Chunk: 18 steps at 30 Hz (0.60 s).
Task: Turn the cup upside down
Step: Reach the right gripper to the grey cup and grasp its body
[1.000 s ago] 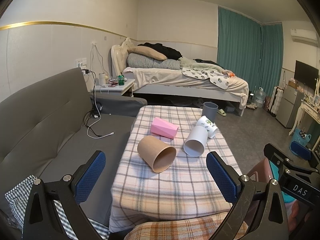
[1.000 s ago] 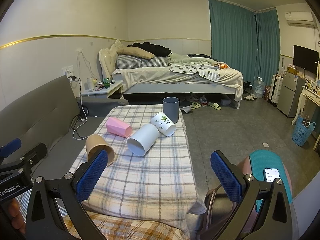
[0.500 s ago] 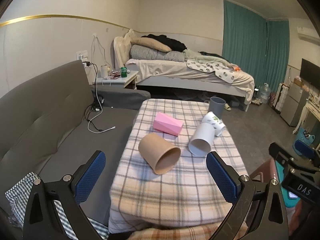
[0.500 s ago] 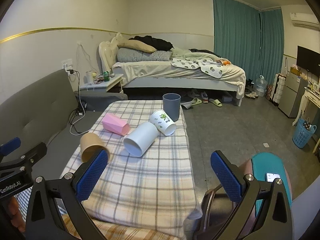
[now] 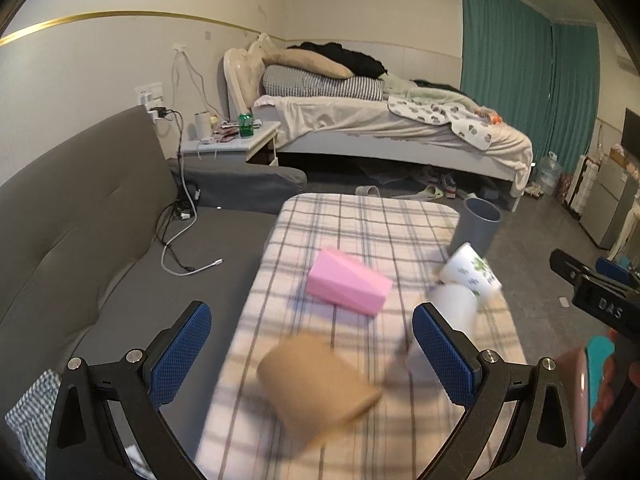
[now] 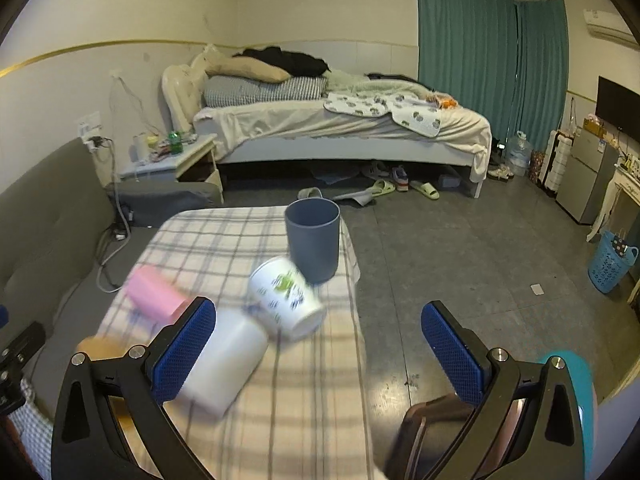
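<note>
I hold both tongs released and empty above the near end of the worktop (image 5: 360, 216), the left tongs (image 5: 312, 344) framing the brown cup (image 5: 316, 384) lying on its side at lower centre, the right tongs (image 6: 320, 344) nearer the white cup (image 6: 224, 364). I judge this the approach; next I must close on one cup's wall. The checked cloth looks soft; a bed (image 6: 340, 128) fills the upper middle.

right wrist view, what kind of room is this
Most likely a lived-in bedroom or studio flat. An unmade bed with piled pillows stands along the far wall, a grey sofa sits beside the cloth-covered table, and slippers lie on the floor by the bed.
</note>
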{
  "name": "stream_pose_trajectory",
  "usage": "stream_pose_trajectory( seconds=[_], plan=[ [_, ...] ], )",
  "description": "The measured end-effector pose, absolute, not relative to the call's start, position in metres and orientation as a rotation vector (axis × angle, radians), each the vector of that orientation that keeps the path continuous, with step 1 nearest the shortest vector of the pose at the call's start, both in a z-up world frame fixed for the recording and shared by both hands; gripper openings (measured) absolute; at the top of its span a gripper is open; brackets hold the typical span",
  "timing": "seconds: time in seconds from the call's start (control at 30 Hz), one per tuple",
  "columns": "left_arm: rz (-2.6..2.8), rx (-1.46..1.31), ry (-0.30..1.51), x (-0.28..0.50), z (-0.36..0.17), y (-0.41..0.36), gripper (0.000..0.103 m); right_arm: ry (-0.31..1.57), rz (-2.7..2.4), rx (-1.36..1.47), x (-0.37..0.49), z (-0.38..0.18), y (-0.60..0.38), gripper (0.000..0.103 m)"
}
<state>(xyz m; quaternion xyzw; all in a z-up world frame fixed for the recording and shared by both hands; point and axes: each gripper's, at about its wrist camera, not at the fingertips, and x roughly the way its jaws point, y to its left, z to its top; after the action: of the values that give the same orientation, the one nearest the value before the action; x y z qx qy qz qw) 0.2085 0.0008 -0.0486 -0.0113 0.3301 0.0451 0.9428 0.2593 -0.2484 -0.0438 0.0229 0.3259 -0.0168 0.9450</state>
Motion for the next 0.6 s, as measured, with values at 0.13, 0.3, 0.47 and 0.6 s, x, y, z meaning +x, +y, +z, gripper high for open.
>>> stream_pose_trajectory(
  seconds=[0.13, 0.3, 0.47, 0.6],
  plan=[
    [0.094, -0.015, 0.696, 0.256, -0.057, -0.004, 0.103, 0.718, -0.030, 0.041, 0.321, -0.063, -0.248, 0.103],
    [0.102, -0.014, 0.717, 0.298, -0.068, -0.006, 0.103, 0.766, -0.022, -0.002, 0.387, -0.093, -0.245, 0.103],
    [0.096, -0.023, 0.731, 0.316, -0.076, -0.005, 0.103, 0.799, -0.026, 0.021, 0.431, -0.115, -0.254, 0.103],
    [0.092, -0.025, 0.744, 0.322, -0.082, -0.004, 0.103, 0.824, 0.003, 0.037, 0.445, -0.125, -0.255, 0.087]
  ],
)
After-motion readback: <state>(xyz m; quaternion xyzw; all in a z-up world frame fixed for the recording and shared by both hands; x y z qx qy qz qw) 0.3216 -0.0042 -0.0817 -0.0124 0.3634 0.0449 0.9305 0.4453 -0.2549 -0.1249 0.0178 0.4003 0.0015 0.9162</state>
